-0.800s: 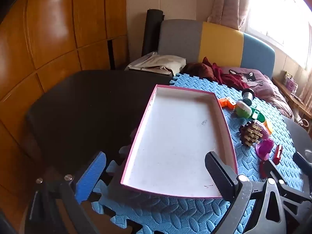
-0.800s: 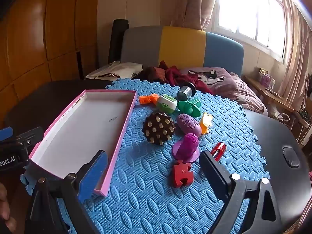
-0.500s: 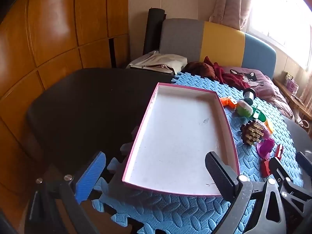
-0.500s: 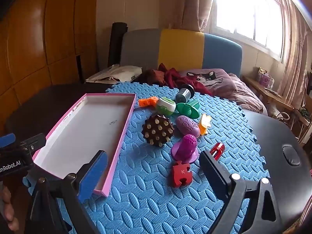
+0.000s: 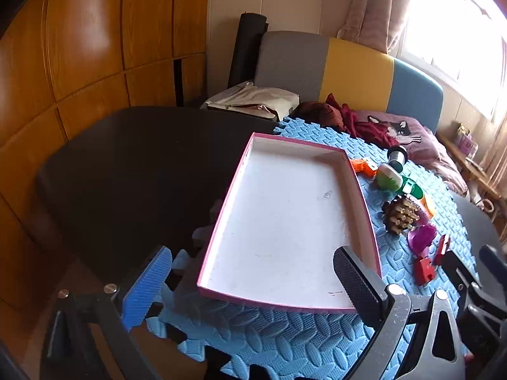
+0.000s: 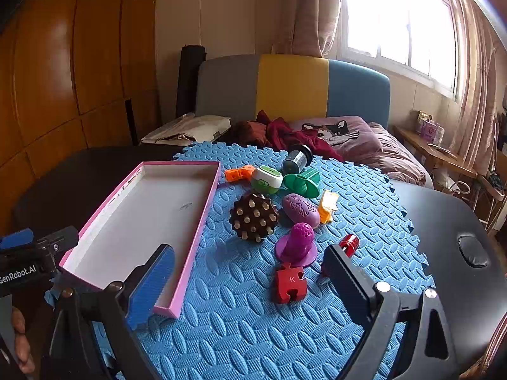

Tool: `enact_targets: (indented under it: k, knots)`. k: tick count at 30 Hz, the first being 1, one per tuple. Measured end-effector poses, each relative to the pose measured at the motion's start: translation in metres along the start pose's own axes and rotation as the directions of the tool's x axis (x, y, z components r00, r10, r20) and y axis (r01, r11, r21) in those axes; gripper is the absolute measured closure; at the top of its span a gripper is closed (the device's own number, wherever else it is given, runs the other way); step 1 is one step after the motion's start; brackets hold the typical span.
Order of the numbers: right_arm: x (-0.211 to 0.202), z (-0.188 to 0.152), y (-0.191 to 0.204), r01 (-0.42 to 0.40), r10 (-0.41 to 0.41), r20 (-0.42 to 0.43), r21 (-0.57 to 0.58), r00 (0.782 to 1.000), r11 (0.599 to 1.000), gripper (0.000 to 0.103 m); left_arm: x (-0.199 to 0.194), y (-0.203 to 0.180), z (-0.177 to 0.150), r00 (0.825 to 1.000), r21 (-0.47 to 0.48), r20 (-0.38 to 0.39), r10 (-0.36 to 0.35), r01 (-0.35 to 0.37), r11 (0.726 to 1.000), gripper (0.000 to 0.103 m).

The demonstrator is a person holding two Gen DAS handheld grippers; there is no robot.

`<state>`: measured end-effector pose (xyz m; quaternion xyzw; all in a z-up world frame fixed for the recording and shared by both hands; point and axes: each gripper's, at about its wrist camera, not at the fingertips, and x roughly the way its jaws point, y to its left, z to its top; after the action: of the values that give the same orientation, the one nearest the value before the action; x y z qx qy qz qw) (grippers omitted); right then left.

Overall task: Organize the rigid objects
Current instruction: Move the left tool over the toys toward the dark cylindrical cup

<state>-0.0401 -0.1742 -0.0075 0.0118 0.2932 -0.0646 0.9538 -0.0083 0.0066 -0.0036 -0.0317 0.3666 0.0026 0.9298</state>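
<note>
Left tongs (image 5: 250, 285): released, jaws spread wide, nothing between them, held above the near end of the pink-rimmed tray (image 5: 221, 209). Right tongs (image 6: 250, 280): released likewise, empty, poised over the blue foam mat (image 6: 240, 329). Tray lies on the mat's left part, interior bare. To its right, on the mat, loose items: red puzzle block (image 6: 291, 282) nearest the right tongs, red cylinder (image 6: 348, 243) just beside it, purple cone on disc (image 6: 298, 245), brown studded ball (image 6: 253, 217), purple oval (image 6: 300, 209), yellow piece (image 6: 328, 205), green disc piece (image 6: 302, 182), green-white case (image 6: 266, 179), orange piece (image 6: 239, 172), dark spool (image 6: 296, 158). Mat rests on a dark surface (image 6: 459, 215).
</note>
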Motion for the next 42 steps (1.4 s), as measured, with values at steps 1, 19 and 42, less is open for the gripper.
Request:
enact_targets:
  k: [1, 19, 42]
  knots:
    - [-0.001, 0.000, 0.000, 0.001, -0.001, 0.001, -0.001, 1.000, 1.000, 0.007, -0.001, -0.001, 0.000, 1.000, 0.005, 0.000, 0.003, -0.003, 1.000, 0.000]
    - [0.010, 0.001, -0.028, 0.030, -0.029, -0.020, 0.039, 0.999, 0.999, 0.007, 0.008, -0.029, -0.001, 0.998, 0.101, -0.011, -0.061, 0.061, 0.993, 0.000]
    - [0.038, 0.021, -0.105, 0.046, -0.031, -0.117, 0.128, 0.993, 0.991, 0.007, 0.039, -0.075, 0.016, 0.934, 0.127, -0.193, -0.300, 0.327, 0.936, 0.000]
